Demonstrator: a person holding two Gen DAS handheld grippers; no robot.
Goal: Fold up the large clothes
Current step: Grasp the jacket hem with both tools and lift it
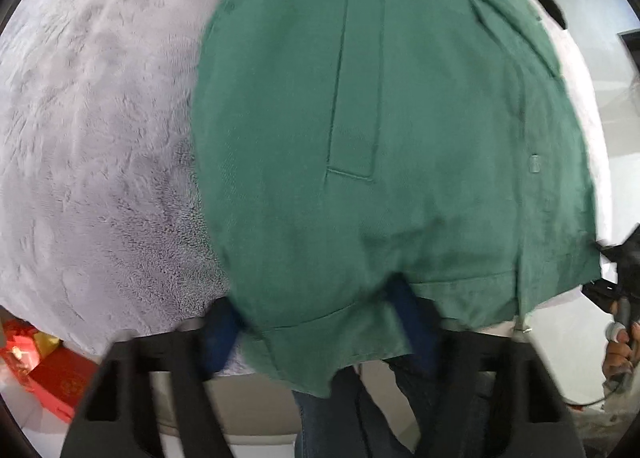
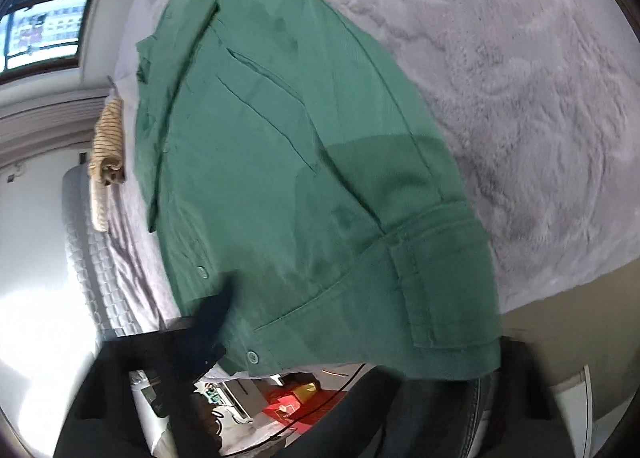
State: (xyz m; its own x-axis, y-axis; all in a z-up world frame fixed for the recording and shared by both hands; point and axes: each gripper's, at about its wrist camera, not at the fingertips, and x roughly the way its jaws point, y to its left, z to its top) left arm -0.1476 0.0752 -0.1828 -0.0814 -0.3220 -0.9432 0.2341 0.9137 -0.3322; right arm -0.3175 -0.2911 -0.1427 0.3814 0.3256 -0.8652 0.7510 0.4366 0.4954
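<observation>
A large green shirt (image 1: 400,118) lies on a fluffy pale grey blanket (image 1: 100,118). In the left wrist view my left gripper (image 1: 320,322) has its blue fingertips (image 1: 408,314) spread apart at the shirt's near hem, with the cloth draped between and over them. In the right wrist view the same shirt (image 2: 300,178) fills the middle, with its buttoned placket on the left and a folded cuff at the right. My right gripper (image 2: 316,322) shows one blue fingertip (image 2: 216,314) at the hem near a button; the other finger is hidden under the cloth.
The blanket (image 2: 520,98) covers a bed. A striped tan garment (image 2: 106,138) lies at the bed's far edge. Red boxes (image 1: 48,370) sit on the floor below. A window (image 2: 44,34) is on the wall. The other hand's gripper (image 1: 620,290) shows at right.
</observation>
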